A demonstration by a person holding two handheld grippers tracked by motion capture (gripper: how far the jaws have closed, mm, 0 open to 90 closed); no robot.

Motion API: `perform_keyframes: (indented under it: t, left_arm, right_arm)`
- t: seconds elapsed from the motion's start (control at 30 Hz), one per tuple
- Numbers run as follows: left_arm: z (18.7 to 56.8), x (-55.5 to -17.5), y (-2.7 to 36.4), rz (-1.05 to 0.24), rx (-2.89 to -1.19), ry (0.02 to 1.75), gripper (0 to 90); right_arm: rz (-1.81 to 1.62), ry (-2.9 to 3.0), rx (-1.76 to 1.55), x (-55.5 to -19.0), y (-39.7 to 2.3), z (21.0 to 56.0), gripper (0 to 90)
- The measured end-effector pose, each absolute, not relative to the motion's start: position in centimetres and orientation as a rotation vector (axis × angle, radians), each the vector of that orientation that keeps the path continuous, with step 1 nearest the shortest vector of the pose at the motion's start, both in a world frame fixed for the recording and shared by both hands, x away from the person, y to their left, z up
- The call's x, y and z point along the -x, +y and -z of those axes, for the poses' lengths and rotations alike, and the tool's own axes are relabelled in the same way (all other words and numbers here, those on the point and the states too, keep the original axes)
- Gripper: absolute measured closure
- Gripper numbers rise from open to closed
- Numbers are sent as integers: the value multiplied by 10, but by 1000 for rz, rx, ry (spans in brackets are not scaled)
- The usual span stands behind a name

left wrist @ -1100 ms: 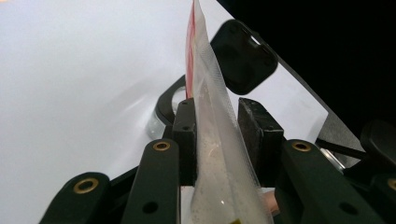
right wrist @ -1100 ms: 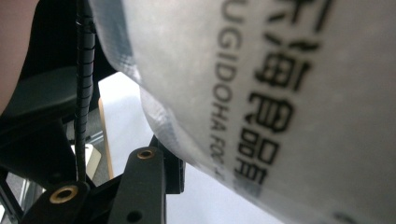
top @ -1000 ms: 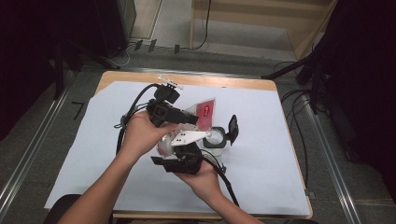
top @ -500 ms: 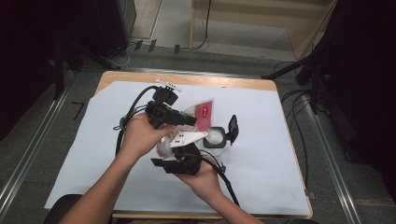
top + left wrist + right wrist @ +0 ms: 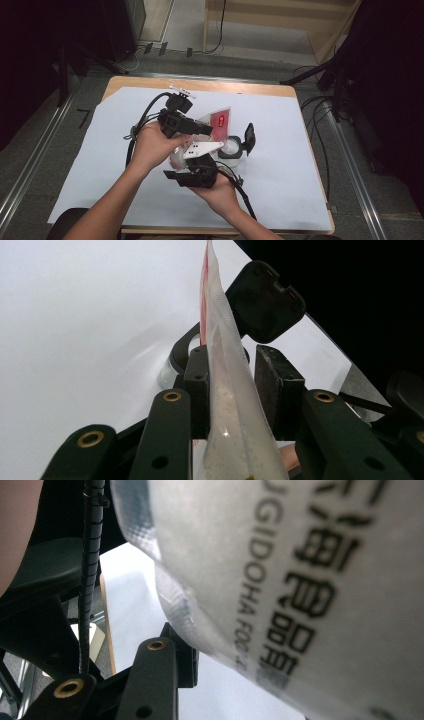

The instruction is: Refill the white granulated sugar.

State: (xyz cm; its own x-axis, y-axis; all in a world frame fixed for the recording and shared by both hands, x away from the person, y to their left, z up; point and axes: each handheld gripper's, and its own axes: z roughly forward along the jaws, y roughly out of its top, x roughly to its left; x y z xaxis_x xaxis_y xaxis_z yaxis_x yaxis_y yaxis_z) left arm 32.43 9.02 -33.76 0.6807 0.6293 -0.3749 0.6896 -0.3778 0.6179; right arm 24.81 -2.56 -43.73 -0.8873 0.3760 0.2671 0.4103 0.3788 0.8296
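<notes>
Clear plastic pouch (image 5: 212, 131) w/ white powder and a red label, held up between both grippers over the white sheet (image 5: 300, 165) mid-table, just above a small clear jar (image 5: 231, 148) w/ its black flip lid (image 5: 248, 137) open.

Left gripper (image 5: 235, 377): jaws part-open, one on each side of the pouch's upper half. One pad lies against the film; a gap shows at the other, so no firm pinch.

Right gripper (image 5: 192, 175) is at the bottom end; the pouch bulges close to its camera. Can't tell if its jaws are clamped on it.

Handling, as I judge it: light, soft, slick film; contents shift and sag. Best grip is the flat sealed edges, not the belly.

Long axis runs from the right gripper up toward the jar, labelled end leading.
</notes>
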Motion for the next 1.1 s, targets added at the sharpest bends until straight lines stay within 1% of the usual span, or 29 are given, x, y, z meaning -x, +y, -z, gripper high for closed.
perform_keyframes:
  t: [1.1]
  left_arm:
    - [335,-322,90,97,-2111,1014,682]
  right_arm:
    - [1562,-2579,716,-246,-24,435,632]
